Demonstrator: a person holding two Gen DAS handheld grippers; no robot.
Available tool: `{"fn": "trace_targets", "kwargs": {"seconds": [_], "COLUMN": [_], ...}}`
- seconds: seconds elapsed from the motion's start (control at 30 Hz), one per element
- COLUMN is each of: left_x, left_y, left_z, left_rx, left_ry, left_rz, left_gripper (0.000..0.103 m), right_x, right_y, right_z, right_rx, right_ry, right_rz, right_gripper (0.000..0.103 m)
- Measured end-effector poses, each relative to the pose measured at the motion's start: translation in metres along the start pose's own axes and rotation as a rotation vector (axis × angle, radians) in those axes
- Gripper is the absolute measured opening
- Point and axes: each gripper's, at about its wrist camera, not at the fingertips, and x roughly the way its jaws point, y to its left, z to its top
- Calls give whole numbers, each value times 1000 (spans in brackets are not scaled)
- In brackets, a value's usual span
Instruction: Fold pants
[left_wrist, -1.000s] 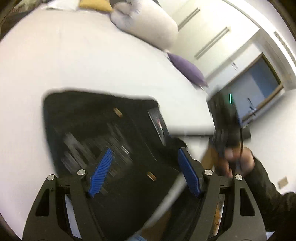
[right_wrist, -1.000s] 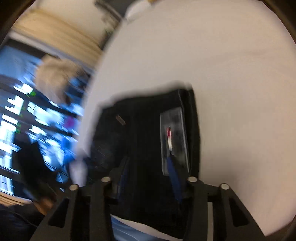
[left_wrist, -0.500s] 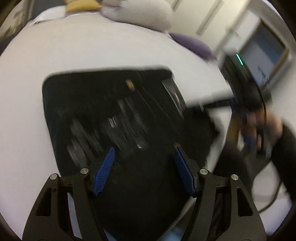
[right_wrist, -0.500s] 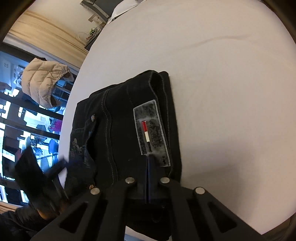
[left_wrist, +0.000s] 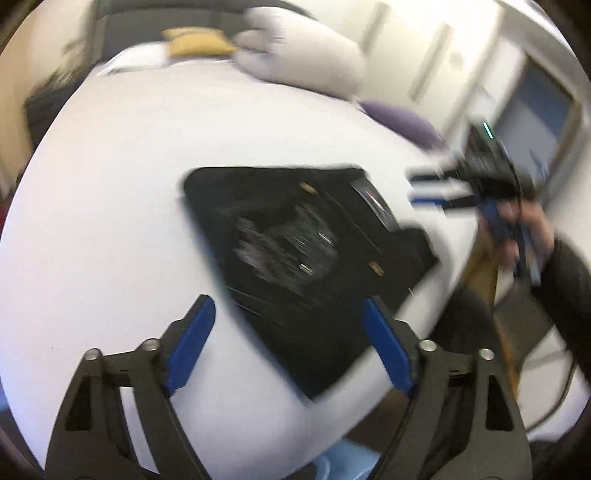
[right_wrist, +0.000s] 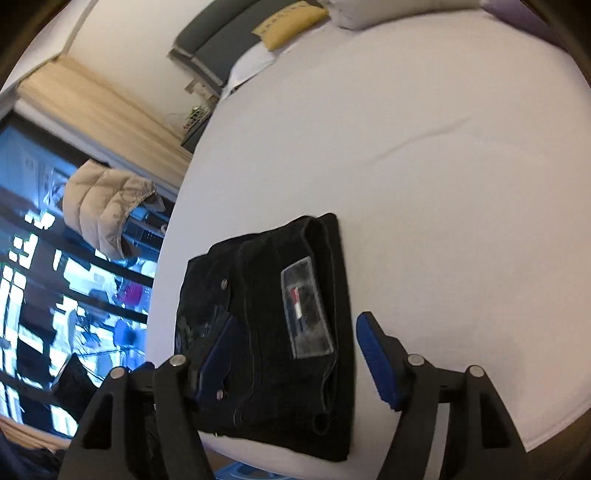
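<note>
Both blue-padded grippers, left (left_wrist: 284, 347) and right (right_wrist: 295, 354), have let go and backed off, jaws spread empty, leaving the black denim pants (right_wrist: 273, 325) folded compactly near the white bed's (right_wrist: 424, 184) edge, seemingly finished.

folded black pants (left_wrist: 295, 254) on white bed (left_wrist: 110, 221); left gripper (left_wrist: 286, 338) spread

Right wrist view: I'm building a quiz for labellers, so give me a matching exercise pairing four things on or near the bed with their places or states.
Things:
1. folded black denim pants
2. mustard yellow cushion
3. beige quilted jacket
4. right tool

Places or states:
A. hanging by the window
B. open, blue pads apart
C. at the head of the white bed
D. lying at the bed's near edge

Pairs: 1-D, 2-C, 3-A, 4-B
</note>
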Motion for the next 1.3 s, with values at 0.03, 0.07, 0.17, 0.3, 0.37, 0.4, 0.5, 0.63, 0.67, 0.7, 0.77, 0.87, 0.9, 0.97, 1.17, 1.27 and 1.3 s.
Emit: {"fn": "trace_targets", "kwargs": {"seconds": [0.03,0.07,0.17,0.3,0.37,0.4,0.5,0.63,0.67,0.7,0.77,0.87,0.9,0.97,1.17,1.27,1.3], "left_x": [-2,0,26,70,72,78,87,98,99,100,99,100,97,88,63,59,59], "left_y": [13,23,47,69,73,73,74,83,87,90,91,94,95,97,129,156,168], "left_z": [8,14,29,31,34,36,41,44,43,43,42,46,49,60,112,145,156], "left_rx": [-51,-97,-224,-390,-414,-427,-443,-465,-482,-489,-493,-511,-509,-485,-428,-387,-374], "left_ry": [4,9,75,206,197,205,229,269,267,265,254,230,218,197,123,96,90], "left_rz": [-7,-22,-70,-183,-217,-248,-287,-299,-315,-323,-338,-359,-368,-373,-323,-258,-228], "left_gripper": [83,83,83,82,82,82,75,37,31,29,22,17,17,16,15,15,15], "right_x": [5,13,42,65,69,70,75,82,82,82,79,69,65,59,62,83,92], "right_y": [-2,-3,-13,-29,-33,-34,-32,-27,-23,-19,-9,12,22,42,99,118,123], "right_z": [3,5,10,12,12,12,13,12,12,12,11,17,20,28,69,97,105], "right_rx": [4,10,77,140,174,180,163,148,133,117,88,49,32,-9,-93,-99,-94], "right_ry": [11,31,107,120,120,125,152,175,171,166,155,124,110,91,45,38,37], "right_rz": [11,34,93,135,161,169,180,168,154,138,117,107,112,117,143,147,151], "right_gripper": [69,69,64,59,54,54,45,26,24,23,17,16,16,16,15,15,15]}}
